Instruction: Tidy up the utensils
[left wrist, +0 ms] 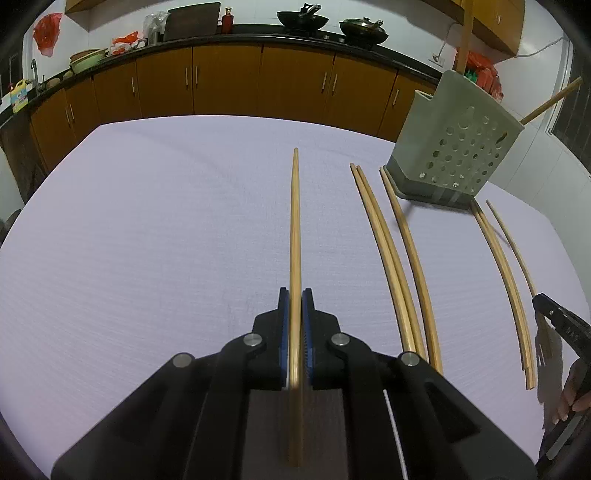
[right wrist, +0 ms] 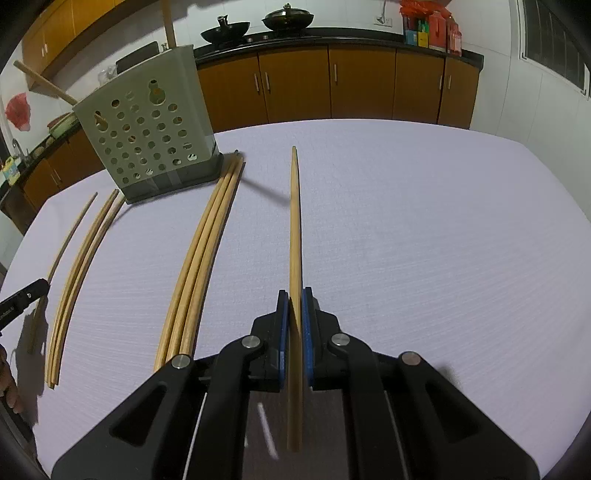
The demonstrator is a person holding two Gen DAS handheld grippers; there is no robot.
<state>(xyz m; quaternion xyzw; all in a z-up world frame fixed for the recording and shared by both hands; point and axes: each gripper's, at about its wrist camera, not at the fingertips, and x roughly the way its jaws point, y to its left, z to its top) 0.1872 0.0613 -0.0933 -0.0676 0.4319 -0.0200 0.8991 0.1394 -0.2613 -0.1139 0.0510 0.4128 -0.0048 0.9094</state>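
Observation:
My left gripper (left wrist: pixel 295 295) is shut on a wooden chopstick (left wrist: pixel 294 229) that points forward over the table. My right gripper (right wrist: pixel 294 295) is shut on another wooden chopstick (right wrist: pixel 294 221), also pointing forward. A grey perforated utensil holder (left wrist: pixel 454 147) stands at the far right in the left wrist view and at the far left in the right wrist view (right wrist: pixel 147 125), with wooden sticks poking out of it. Several loose chopsticks (left wrist: pixel 391 266) lie on the table beside it; they also show in the right wrist view (right wrist: pixel 199 258). The right gripper's tip (left wrist: pixel 554 314) shows at the right edge.
The table has a pale lilac cloth (left wrist: pixel 147 240). Behind it run orange cabinets (left wrist: pixel 221 81) under a dark counter with woks (left wrist: pixel 303 18), pots and bags. More chopsticks (right wrist: pixel 77 273) lie at the left, near the left gripper's tip (right wrist: pixel 26 295).

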